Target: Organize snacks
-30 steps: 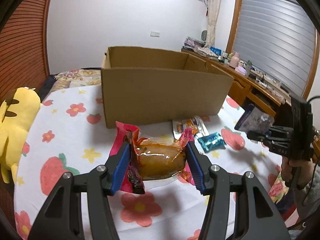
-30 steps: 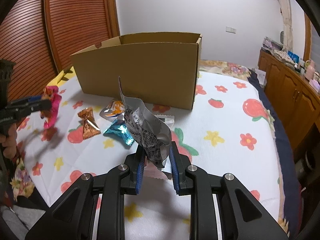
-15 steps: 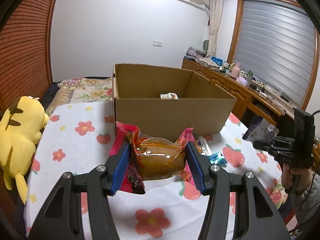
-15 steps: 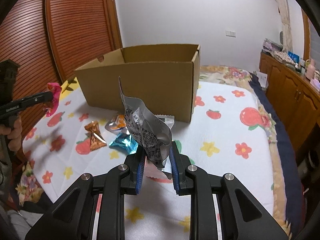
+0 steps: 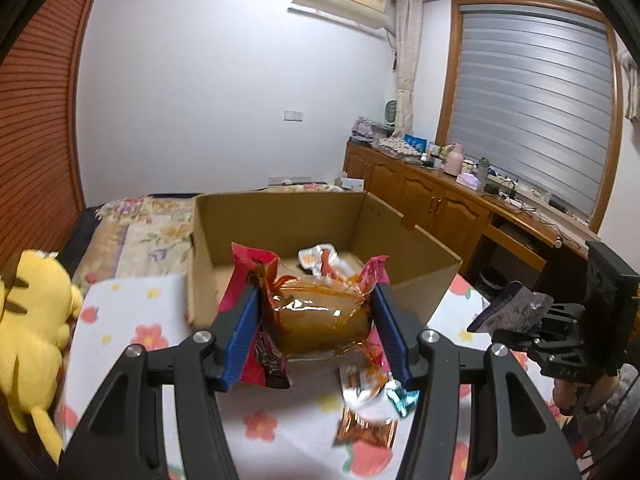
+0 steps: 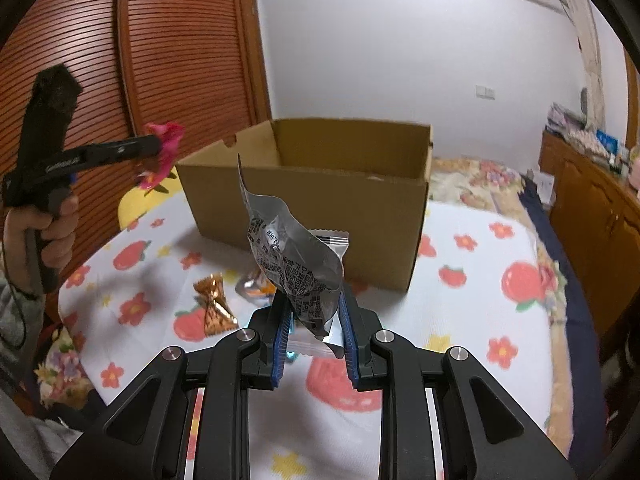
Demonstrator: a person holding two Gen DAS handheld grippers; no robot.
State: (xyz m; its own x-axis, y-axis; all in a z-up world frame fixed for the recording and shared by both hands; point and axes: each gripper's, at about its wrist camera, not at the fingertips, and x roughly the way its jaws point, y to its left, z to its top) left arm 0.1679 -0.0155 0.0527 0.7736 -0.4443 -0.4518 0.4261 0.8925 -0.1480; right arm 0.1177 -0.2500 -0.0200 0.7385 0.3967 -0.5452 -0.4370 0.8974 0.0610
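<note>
Gripping a pink-wrapped snack [image 5: 316,316], my left tool [image 5: 316,320] holds it above the cardboard box [image 5: 420,256]. My right tool [image 6: 312,328] pinches a silver packet [image 6: 296,264], its fingers nearly closed, above the surface [image 6: 480,280].

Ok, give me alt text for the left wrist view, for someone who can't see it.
The left tongs grip a pink-ended clear snack packet just above the near edge of an open cardboard box with one wrapped snack inside. At right, the right tongs hold a silver packet.

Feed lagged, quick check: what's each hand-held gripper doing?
Left gripper: shut on pink-wrapped snack.
Right gripper: shut on silver packet.
</note>
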